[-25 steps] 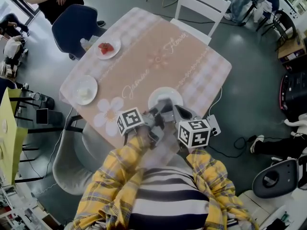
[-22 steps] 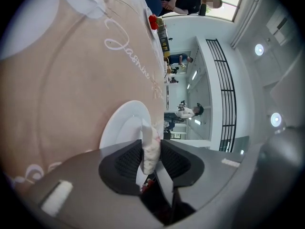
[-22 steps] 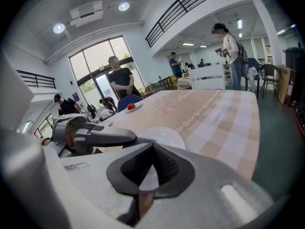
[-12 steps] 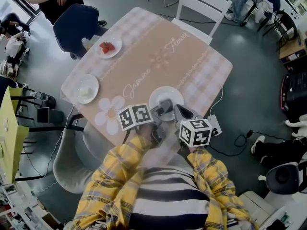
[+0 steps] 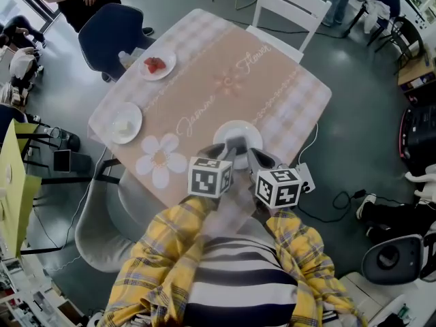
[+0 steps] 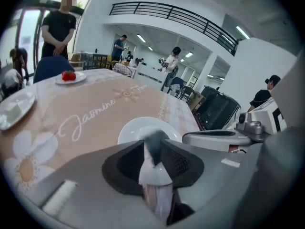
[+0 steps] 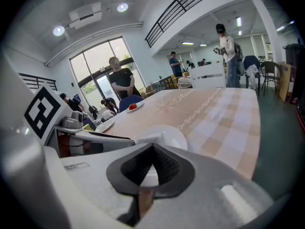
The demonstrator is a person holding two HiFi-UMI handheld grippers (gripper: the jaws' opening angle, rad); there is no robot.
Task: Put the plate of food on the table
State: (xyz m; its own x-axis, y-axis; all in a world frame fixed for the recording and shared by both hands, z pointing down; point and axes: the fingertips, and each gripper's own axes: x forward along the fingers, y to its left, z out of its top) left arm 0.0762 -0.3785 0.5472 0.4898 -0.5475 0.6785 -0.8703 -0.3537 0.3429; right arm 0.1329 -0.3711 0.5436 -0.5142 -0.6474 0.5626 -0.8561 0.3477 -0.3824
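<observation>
A white plate [image 5: 237, 135] rests on the pink tablecloth near the table's front edge, and its top looks bare [image 6: 143, 127]. My left gripper [image 5: 231, 148] stands upright just behind the plate's near rim. Its jaws [image 6: 153, 146] have just been closing and are a narrow gap apart, with nothing pinched; the plate shows through the gap. My right gripper [image 5: 255, 158] sits beside it at the same rim. Its tips [image 7: 152, 149] are together and empty, with the plate [image 7: 167, 136] right beyond them.
A plate with a strawberry [image 5: 155, 65] and a plate with white food [image 5: 125, 122] lie along the table's left side. A white chair [image 5: 286, 9] and a blue chair [image 5: 112, 36] stand at the far edges, and a grey chair [image 5: 102, 230] is near me. People stand around.
My left gripper has rolled upright, and its marker cube has shifted right towards the right gripper. The right gripper and the front plate have not moved.
</observation>
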